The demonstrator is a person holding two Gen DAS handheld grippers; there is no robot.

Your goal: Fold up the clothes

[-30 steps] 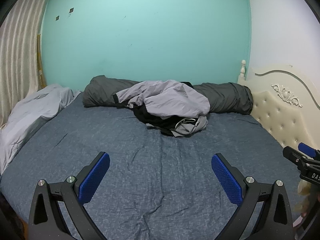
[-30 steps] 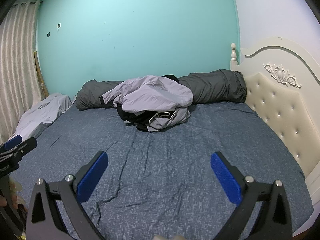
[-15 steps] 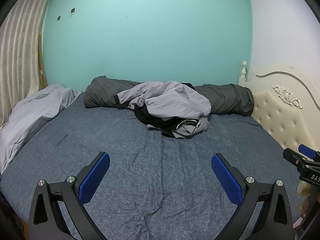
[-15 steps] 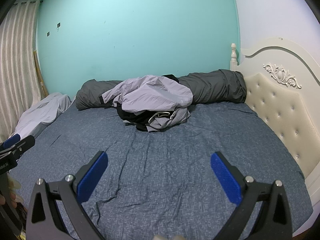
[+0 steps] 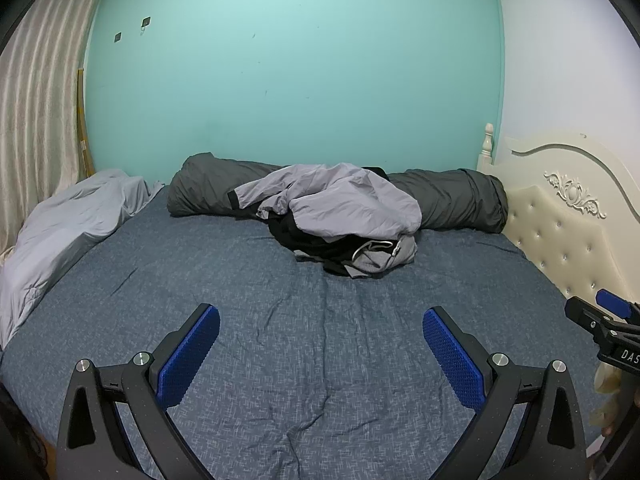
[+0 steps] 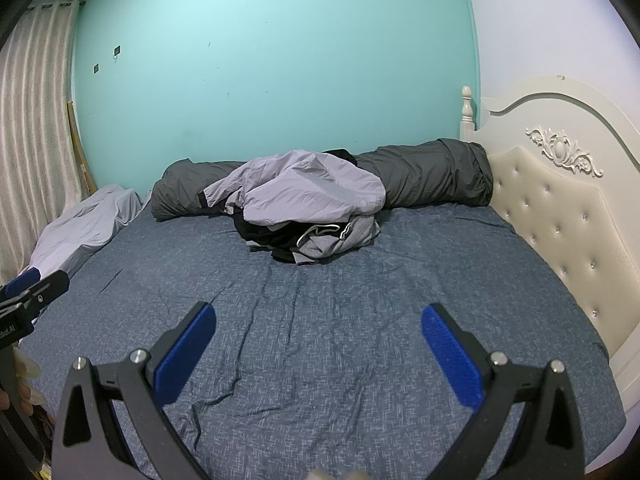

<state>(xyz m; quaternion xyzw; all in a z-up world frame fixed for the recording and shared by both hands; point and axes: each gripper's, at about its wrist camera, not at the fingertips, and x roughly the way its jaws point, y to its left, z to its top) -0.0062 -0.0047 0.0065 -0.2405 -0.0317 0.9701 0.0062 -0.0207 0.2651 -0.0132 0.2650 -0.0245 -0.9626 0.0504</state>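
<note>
Clothes lie heaped well ahead of my left gripper and right gripper, across bare sheet; both spread wide, holding nothing.

Blue-grey flecked sheet, pale grey and black clothes, teal wall, blue-padded tongs.

Left tool: rear body cut off by bottom edge of its own view. Right tool: same; in left view only its tip at right edge, printed label truncated. Clothes pile: garment count and types unclear; black item mostly buried under grey jacket. Dark rolled duvet: middle hidden behind pile. Hand at left edge mostly cropped. Wall fittings too small to identify.
</note>
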